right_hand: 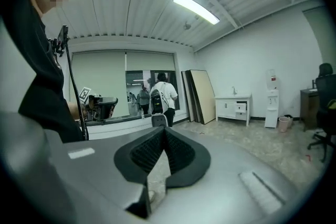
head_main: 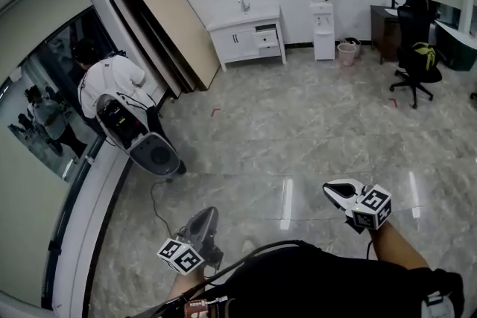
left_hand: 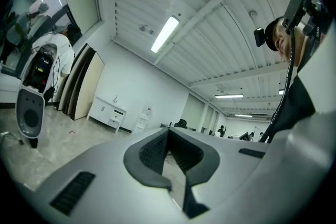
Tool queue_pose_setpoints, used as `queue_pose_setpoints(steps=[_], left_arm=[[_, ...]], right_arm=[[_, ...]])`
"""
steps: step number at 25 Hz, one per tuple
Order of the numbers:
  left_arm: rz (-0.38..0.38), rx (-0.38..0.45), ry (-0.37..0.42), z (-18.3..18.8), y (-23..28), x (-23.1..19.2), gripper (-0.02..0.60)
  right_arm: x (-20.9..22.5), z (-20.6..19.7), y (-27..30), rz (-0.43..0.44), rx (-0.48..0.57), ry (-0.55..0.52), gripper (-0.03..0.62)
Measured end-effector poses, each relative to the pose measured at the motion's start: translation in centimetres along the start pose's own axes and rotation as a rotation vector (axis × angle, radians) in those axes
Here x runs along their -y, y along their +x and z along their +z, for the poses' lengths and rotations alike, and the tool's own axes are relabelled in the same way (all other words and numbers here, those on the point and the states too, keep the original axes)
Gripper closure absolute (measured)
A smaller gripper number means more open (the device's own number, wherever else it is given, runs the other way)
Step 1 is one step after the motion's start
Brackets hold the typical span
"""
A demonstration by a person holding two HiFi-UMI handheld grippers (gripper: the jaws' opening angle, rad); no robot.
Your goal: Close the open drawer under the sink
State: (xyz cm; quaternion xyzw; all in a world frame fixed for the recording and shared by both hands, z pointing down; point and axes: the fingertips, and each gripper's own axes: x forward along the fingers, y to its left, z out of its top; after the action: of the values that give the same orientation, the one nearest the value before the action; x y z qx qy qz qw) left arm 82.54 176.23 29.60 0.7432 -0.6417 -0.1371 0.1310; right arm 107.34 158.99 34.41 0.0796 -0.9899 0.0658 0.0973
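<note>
The white sink cabinet [head_main: 242, 37] stands against the far wall, and one drawer [head_main: 267, 33] on its right side is pulled out. It also appears small and far off in the left gripper view [left_hand: 107, 112] and the right gripper view [right_hand: 233, 106]. My left gripper [head_main: 211, 211] is low in the head view, over the marble floor, its jaws shut and empty [left_hand: 168, 130]. My right gripper [head_main: 328, 188] is further right, also shut with nothing in it [right_hand: 164, 128]. Both are a long way from the cabinet.
Tall boards [head_main: 168, 30] lean on the wall left of the cabinet. A person in a white shirt [head_main: 112, 82] stands by a grey machine [head_main: 145, 145] at the left window. A water dispenser [head_main: 323, 18], a bin [head_main: 346, 53], an office chair [head_main: 416, 48] and a desk [head_main: 384, 22] are at the right.
</note>
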Motion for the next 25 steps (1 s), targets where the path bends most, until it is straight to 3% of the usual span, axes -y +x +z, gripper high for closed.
queue_pose_setpoints(steps=[5, 10, 14, 17, 21, 25], left_arm=[[-0.115, -0.021, -0.023, -0.3, 6.8, -3.5, 0.581], [-0.19, -0.033, -0.037, 2.0, 12.4, -11.1, 0.581], [-0.247, -0.064, -0.01, 7.3, 14.5, -18.6, 0.581], [-0.27, -0.08, 0.021, 10.4, 17.0, -23.9, 0.581], [-0.288, -0.082, 0.02, 13.0, 20.5, -29.5, 0.581], [-0.288, -0.08, -0.011, 12.5, 23.5, -33.2, 0.581]], right_arm=[[5.3, 0.2, 0.6, -0.136, -0.013, 0.02, 0.592], [9.5, 2.3, 6.7, -0.235, -0.001, 0.054, 0.592], [9.3, 7.7, 15.8, -0.23, 0.019, 0.039, 0.592], [11.5, 11.9, 21.7, -0.261, 0.064, 0.034, 0.592], [14.3, 13.7, 27.9, -0.241, 0.074, 0.042, 0.592], [17.3, 13.0, 31.3, -0.243, 0.065, 0.058, 0.592]])
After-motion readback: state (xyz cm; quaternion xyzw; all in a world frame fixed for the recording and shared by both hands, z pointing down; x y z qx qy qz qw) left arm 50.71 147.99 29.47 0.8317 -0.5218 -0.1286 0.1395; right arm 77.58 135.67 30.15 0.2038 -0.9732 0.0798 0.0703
